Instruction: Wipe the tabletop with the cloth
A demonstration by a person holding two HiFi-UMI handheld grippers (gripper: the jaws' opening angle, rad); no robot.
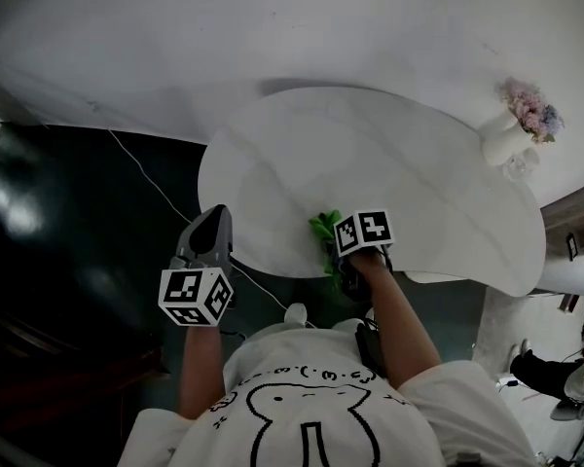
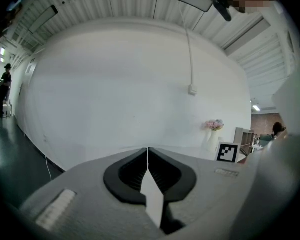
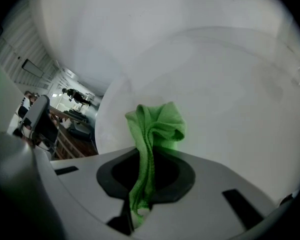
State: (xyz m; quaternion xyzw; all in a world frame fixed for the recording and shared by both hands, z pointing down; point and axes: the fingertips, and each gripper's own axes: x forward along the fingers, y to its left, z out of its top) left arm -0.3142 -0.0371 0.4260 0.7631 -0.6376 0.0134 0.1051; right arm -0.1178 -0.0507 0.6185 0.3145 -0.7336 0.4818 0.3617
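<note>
Dark, glossy floor (image 1: 58, 212) lay to the left of both tools, crossed by a thin white cable (image 1: 141, 173). Ahead of them stood a pale, rounded bench (image 1: 419, 183) against a plain white wall (image 1: 273, 27). Far off to the right tool's right, at the bench's end, stood a white vase (image 1: 504, 142) of pinkish flowers. Something glassy beside it was too small to make out.

From the head view the right tool's jaws were covered by its own marker cube (image 1: 363, 232) and by the person's arm, so only a tuft of green showed there. A distant figure (image 2: 4, 89) at the left rim of the left gripper view was too dim to read.

The left tool (image 2: 148, 156) hung off the bench's near left edge, above the floor. Its jaws were pressed together at the tips with nothing between them. The right tool (image 3: 142, 171) was clamped on the green cloth (image 3: 157, 124). The cloth ran up between the pads and bunched out just past the tips, over the bench's near edge. Whether it pressed on the surface could not be told.
</note>
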